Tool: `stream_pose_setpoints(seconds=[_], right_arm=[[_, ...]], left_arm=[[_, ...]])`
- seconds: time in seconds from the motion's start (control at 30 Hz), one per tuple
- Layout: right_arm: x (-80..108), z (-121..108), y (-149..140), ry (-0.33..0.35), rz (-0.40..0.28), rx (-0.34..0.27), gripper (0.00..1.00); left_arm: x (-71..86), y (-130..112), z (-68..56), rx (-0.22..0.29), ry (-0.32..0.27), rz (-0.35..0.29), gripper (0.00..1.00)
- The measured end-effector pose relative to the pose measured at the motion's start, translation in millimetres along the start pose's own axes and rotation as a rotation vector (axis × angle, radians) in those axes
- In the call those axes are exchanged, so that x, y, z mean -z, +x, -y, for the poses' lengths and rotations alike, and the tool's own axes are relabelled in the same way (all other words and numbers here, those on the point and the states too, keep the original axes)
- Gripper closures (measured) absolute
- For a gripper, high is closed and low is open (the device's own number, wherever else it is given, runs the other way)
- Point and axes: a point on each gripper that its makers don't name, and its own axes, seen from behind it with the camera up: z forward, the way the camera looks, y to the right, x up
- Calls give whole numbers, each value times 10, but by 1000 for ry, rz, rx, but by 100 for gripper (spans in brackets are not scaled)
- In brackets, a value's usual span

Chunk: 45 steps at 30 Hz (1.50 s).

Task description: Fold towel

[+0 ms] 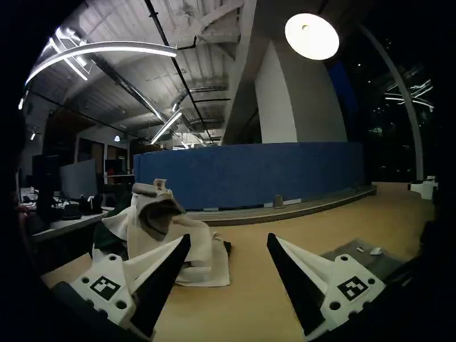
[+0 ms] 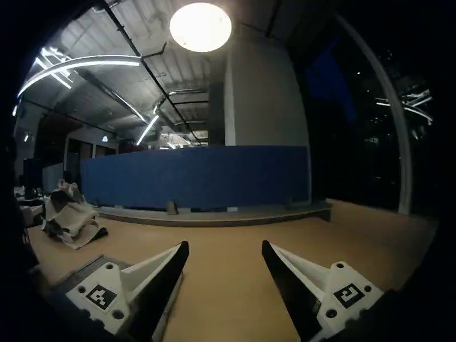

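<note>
Step in hand looks like pre-grasp: nothing is picked up yet. Left gripper [image 1: 228, 236] has its fingers apart with nothing between them, and right gripper [image 2: 224, 243] is the same, hovering over bare tan wooden surface [image 2: 228, 285]. The crumpled cream cloth towel [image 1: 151, 228] sits in a heap just ahead of the left gripper's left finger, partly behind its tip, with some dark green fabric [image 1: 108, 235] tucked under it. In the right gripper view the heap is well off to the left of both fingers. A flat grey sheet [image 1: 359, 251] lies beyond the left gripper's right finger. My read on the next move: swing both grippers toward the heap, find two corners or an edge, pinch, then pull it flat before any fold. Corners are buried in the bunching, so I can't tell where to grab.
</note>
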Motion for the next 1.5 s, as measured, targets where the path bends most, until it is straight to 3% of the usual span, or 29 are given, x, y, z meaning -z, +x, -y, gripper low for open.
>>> stream_pose_setpoints(seconds=[0.2, 0.37, 0.77, 0.97, 1.17, 1.5], right_arm=[[55, 7, 501, -8, -3, 19, 0], [128, -24, 911, -9, 8, 32, 0], [255, 19, 1649, 24, 8, 42, 1], [303, 62, 1732, 53, 20, 56, 0], [326, 97, 1754, 83, 42, 53, 1], [371, 239, 1479, 173, 165, 63, 0]], left_arm=[[-28, 388, -7, 31, -12, 13, 0], [-23, 806, -93, 22, -34, 21, 0], [-3, 1635, -121, 8, -36, 15, 0], [44, 1761, -168, 0, -38, 25, 0], [73, 1765, -107, -32, -13, 29, 0], [196, 1576, -344, -83, -91, 109, 0]])
